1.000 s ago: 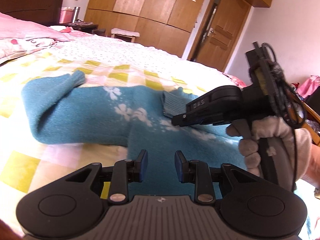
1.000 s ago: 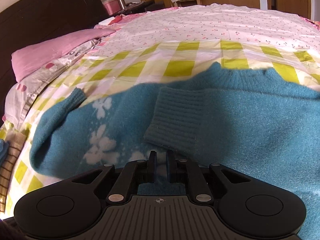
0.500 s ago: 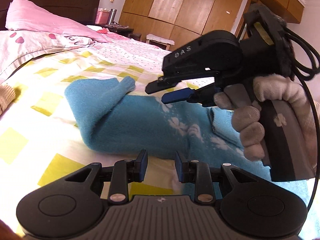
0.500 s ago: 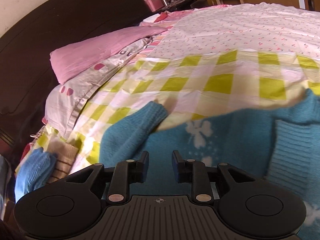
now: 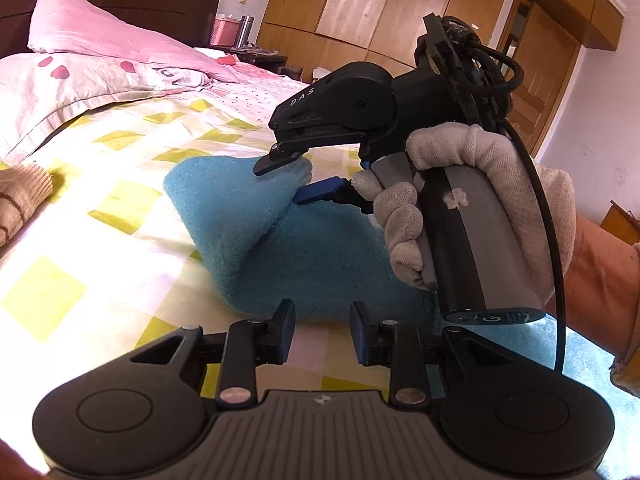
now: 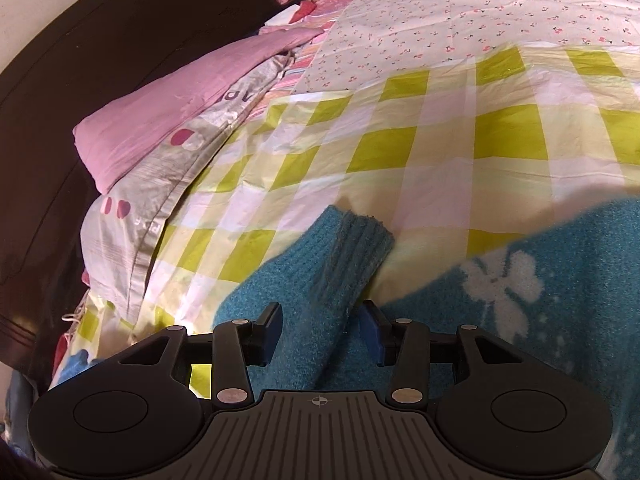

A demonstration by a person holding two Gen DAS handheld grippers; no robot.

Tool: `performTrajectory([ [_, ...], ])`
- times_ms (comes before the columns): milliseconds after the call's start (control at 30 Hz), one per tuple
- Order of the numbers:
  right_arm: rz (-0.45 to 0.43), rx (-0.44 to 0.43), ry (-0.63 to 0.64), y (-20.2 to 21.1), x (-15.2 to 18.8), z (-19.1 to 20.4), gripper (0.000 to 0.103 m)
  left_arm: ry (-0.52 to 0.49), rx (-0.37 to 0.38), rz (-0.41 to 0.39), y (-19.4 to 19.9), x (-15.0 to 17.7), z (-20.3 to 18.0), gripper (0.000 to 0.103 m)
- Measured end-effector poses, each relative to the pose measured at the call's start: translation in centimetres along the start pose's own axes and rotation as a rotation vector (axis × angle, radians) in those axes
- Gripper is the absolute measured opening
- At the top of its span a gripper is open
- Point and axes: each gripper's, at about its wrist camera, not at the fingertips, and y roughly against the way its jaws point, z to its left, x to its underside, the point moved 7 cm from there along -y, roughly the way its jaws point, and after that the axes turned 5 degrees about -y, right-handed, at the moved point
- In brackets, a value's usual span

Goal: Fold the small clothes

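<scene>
- Left wrist view: shows the left gripper (image 5: pixel 322 332) low at the bottom centre, set to a narrow gap with nothing between the pads, over the near edge of the blue sweater (image 5: pixel 280 248) and the checked sheet (image 5: pixel 120 200).
- Judged as waiting close by, ready to pin or catch the fabric once the sleeve comes over.
- Puts the right gripper (image 5: pixel 292 180) mid-frame, gripped by a gloved hand (image 5: pixel 472 208) at right, reaching down and leftward onto the raised, folded hump of the sweater.
- Leaves a pink pillow (image 5: pixel 100 40) at upper left and a beige striped garment (image 5: pixel 20 196) at the left edge, both well apart from the work.
- Right wrist view: shows the right gripper (image 6: pixel 320 332) at bottom centre, parted to a middling width and just now widened, straddling the sleeve (image 6: pixel 332 276) without pressing on it.
- Places the ribbed cuff just above the fingertips, pointing toward upper right, lying on the sheet (image 6: pixel 440 140).
- Spreads the sweater body with its white flower across the lower right.
- Suggests a lined-up pinch behind the cuff, so as to carry the sleeve across the body.
- Risks a slip of the thick, fluffy knit under a shallow bite.
</scene>
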Motion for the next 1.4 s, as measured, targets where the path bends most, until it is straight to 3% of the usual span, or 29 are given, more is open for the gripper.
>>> performTrajectory([
  [133, -0.017, 0.023, 0.032, -0.7, -0.3, 0.4, 0.038, 0.007, -0.001, 0.004, -0.1, 0.1, 0.4, 0.036],
  [200, -0.019, 0.042, 0.042, -0.9, -0.4, 0.5, 0.023, 0.005, -0.003, 0.004, -0.1, 0.2, 0.4, 0.036],
  [367, -0.048, 0.035, 0.071, 0.3, -0.5, 0.8, 0.011, 0.003, -0.007, 0.005, -0.3, 0.3, 0.1, 0.036],
  [567, -0.114, 0.010, 0.095, 4.3, -1.4, 1.1, 0.010, -0.020, -0.005, -0.008, 0.1, 0.5, -0.8, 0.036],
  [800, -0.245, 0.003, 0.062, 12.3, -4.1, -1.1, 0.010, -0.066, 0.013, -0.025, 0.5, 1.1, -2.0, 0.036],
  [1100, -0.450, 0.107, -0.024, 24.8, -5.9, -9.7, 0.010, -0.146, 0.073, -0.049, 1.5, 1.4, -4.9, 0.037],
  [1167, -0.488, 0.154, -0.047, 26.9, -5.2, -12.6, 0.010, -0.170, 0.088, -0.052, 1.7, 1.6, -5.8, 0.043],
  [1400, -0.508, 0.334, -0.221, 28.3, -1.0, -24.2, 0.010, -0.342, 0.113, -0.065, 2.6, 3.2, -10.6, 0.049],
])
